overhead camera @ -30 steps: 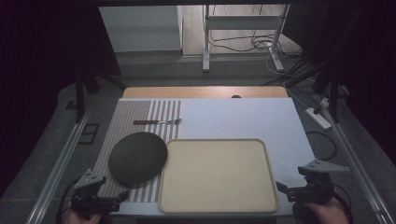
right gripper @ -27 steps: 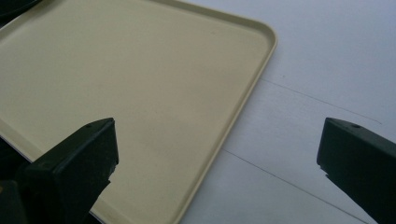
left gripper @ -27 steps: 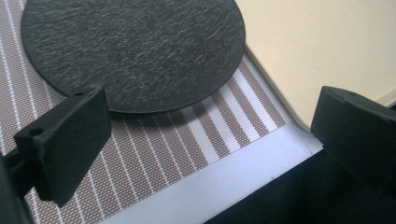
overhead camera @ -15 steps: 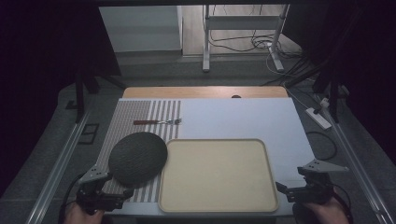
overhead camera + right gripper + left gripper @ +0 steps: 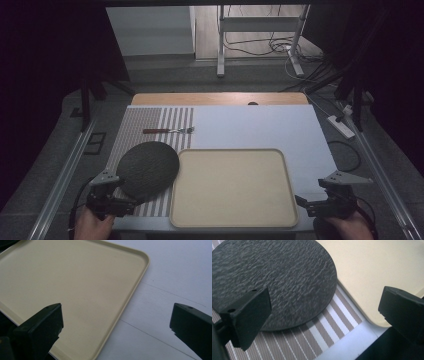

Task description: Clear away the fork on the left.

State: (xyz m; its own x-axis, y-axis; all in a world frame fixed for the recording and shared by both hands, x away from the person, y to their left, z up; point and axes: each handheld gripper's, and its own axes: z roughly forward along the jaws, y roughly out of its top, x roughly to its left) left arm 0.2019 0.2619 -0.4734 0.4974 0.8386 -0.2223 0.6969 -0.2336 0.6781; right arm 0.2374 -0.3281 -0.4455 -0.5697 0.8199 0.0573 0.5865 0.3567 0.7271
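High view alone shows the fork [image 5: 169, 131] beyond the plate [image 5: 148, 168].

left gripper [image 5: 116, 200]: black body, grey 3-cornered top plate, black cable | right gripper [image 5: 320, 204]: same build | jaws: 2 black blocks each, small holes

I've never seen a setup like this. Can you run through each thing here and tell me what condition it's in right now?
Left gripper: open, holding nothing, at the near edge of the plate.
Right gripper: open, holding nothing, beside the tray's near right corner.
Dark round plate: flat on the striped mat, nothing on it.
Beige tray: flat on the table, nothing in it.
Fork: lying on the mat, untouched.
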